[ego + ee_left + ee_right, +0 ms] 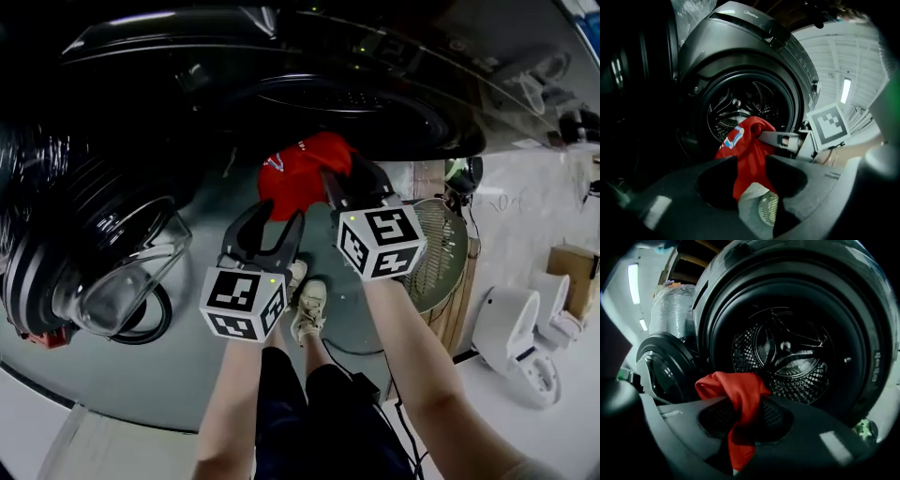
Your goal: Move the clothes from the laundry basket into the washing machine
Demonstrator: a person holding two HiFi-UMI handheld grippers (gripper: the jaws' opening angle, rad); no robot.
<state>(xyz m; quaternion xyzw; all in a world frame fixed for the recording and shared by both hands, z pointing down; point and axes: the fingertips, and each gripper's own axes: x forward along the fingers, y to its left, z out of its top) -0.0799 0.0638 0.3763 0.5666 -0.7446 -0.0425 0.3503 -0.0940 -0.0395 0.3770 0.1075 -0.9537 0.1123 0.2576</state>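
**Forearms and claws, foreground.** Seen from the head, two bare forearms reach forward over the person's shoes [309, 309] and the grey floor [187, 370]. Each carries a marker cube, left [244, 302] and right [380, 241].

**Left claw** [751, 164]. The jaws stand narrow, closed on the lower hanging part of the red garment [302, 169]. Cloth fills the slot between them.

**Right claw** [743, 406]. The jaws are likewise pinched on a fold of the same garment. The cloth bunches above them and trails below. This claw grips higher and farther forward than the left one.

**Red garment.** It hangs in the air between the two claws, just in front of the washer opening and not inside it. A small blue-and-white printed patch [735, 136] shows on its upper left side in the left gripper view.

**Washing machine** [740, 42]. The dark front-loader stands directly beyond the garment. Its round door [103, 272], with a clear bulged window, is swung open to the person's left. The perforated steel drum [787, 357] is exposed; the little of it seen in these dim views shows no cloth.

**Right of the person.** A round, pale mesh object [441, 248] stands on the floor near the right forearm. It may be the laundry basket or a fan; the view does not settle which.
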